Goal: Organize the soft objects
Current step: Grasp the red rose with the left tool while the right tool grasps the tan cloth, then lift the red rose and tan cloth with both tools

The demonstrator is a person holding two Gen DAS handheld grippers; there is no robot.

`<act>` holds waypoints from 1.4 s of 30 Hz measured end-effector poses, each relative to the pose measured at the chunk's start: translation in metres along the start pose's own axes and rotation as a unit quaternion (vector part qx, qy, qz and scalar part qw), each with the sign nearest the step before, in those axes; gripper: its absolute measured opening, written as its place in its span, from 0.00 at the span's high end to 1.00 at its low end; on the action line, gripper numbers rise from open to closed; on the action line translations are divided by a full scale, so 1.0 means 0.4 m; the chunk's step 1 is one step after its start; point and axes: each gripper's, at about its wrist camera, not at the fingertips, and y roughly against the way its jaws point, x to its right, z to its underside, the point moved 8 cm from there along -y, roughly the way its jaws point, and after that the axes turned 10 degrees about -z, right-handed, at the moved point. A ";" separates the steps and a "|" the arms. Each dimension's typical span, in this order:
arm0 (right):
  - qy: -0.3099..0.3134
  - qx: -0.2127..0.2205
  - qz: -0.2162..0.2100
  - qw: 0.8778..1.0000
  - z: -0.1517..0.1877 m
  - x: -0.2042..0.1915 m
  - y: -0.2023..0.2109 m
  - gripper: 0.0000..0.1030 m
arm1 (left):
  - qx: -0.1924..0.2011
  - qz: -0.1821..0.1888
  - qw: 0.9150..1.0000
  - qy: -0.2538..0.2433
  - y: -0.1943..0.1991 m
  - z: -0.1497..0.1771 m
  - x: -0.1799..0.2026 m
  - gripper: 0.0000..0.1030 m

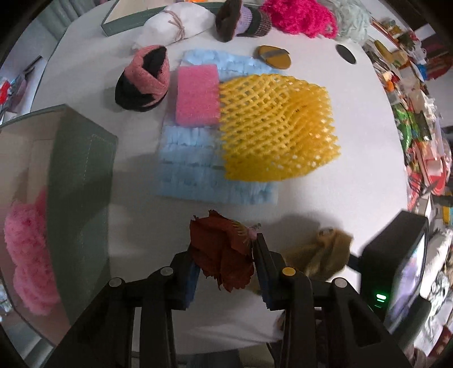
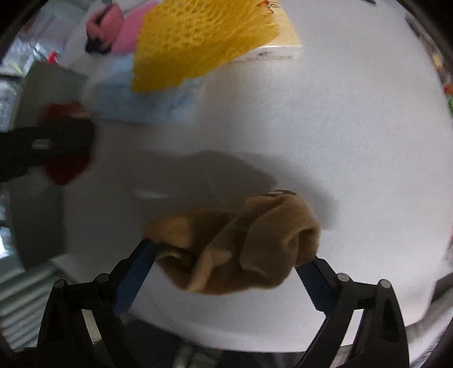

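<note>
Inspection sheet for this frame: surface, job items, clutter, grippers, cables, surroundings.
Surface: white round table, mostly bare toward the right.
Job's things: yellow foam net and pink sponge lying on a blue foam sheet; pink-black knit roll, white tied bundle, magenta fluff farther back; pink fluffy item inside the green box.
Clutter: brown oval pad, black disc.
Grippers: left gripper shut on dark red cloth; right gripper shut on tan plush cloth.
Cables: nothing seen.
Surroundings: piles of colourful packaged goods off the table's right edge; screen device nearby.
</note>
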 end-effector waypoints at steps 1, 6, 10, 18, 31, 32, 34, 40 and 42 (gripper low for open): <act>0.015 0.002 0.035 0.999 0.003 0.003 0.005 0.37 | -0.002 0.003 1.000 -0.006 0.001 0.020 0.010 0.64; -0.039 0.009 -0.029 0.999 0.038 0.041 0.046 0.79 | 0.017 -0.003 0.999 -0.047 0.057 0.113 0.034 0.64; -0.099 0.035 -0.068 0.992 0.071 0.077 0.111 0.79 | 0.045 0.004 0.997 -0.057 0.095 0.117 0.036 0.64; -0.140 0.097 -0.094 0.981 0.095 0.069 0.242 0.79 | 0.112 0.022 0.992 -0.048 0.222 0.102 -0.050 0.64; -0.098 0.156 -0.069 0.980 0.038 0.021 0.362 0.79 | 0.180 0.042 0.983 -0.014 0.343 0.070 -0.109 0.64; -0.096 0.158 -0.068 0.980 0.036 0.019 0.367 0.79 | 0.180 0.045 0.983 -0.010 0.345 0.069 -0.114 0.64; -0.092 0.162 -0.064 0.980 0.037 0.018 0.381 0.79 | 0.183 0.048 0.982 -0.003 0.351 0.066 -0.121 0.64; -0.085 0.174 -0.058 0.979 0.029 0.025 0.410 0.79 | 0.200 0.052 0.978 0.007 0.379 0.058 -0.123 0.64; -0.081 0.177 -0.057 0.979 0.023 0.026 0.418 0.79 | 0.206 0.052 0.977 0.008 0.388 0.058 -0.119 0.64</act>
